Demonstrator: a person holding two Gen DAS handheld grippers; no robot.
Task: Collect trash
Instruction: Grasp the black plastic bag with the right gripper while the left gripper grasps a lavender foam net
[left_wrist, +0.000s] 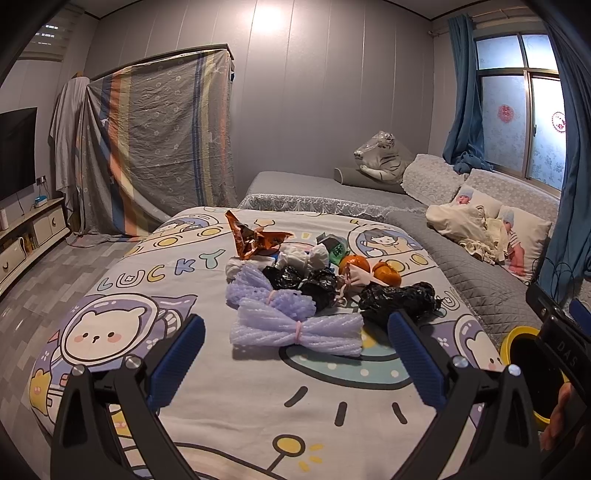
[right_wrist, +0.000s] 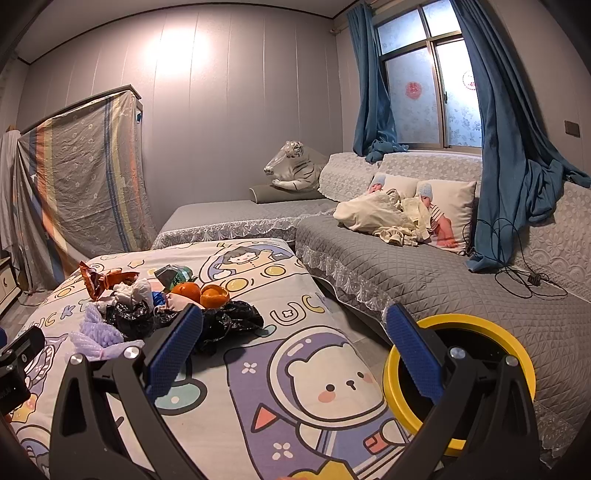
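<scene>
Cartoon-print bedspread (left_wrist: 155, 280) carries crinkled black bags (left_wrist: 397, 299) and lilac foam netting (left_wrist: 295, 330); both grippers, left (left_wrist: 295, 354) and right (right_wrist: 295, 347), hover level, wide apart, empty.

You are in a home, in a room for sitting and resting. You see a long grey sofa (right_wrist: 424, 273) with baby-picture pillows (right_wrist: 448, 210) and a toy tiger (right_wrist: 295, 166) on it. Blue curtains (right_wrist: 509, 147) hang by a window (right_wrist: 436, 92). A TV (left_wrist: 16, 151) sits above a low cabinet (left_wrist: 33, 232). A cartoon bear blanket (left_wrist: 258, 387) covers the table.
</scene>
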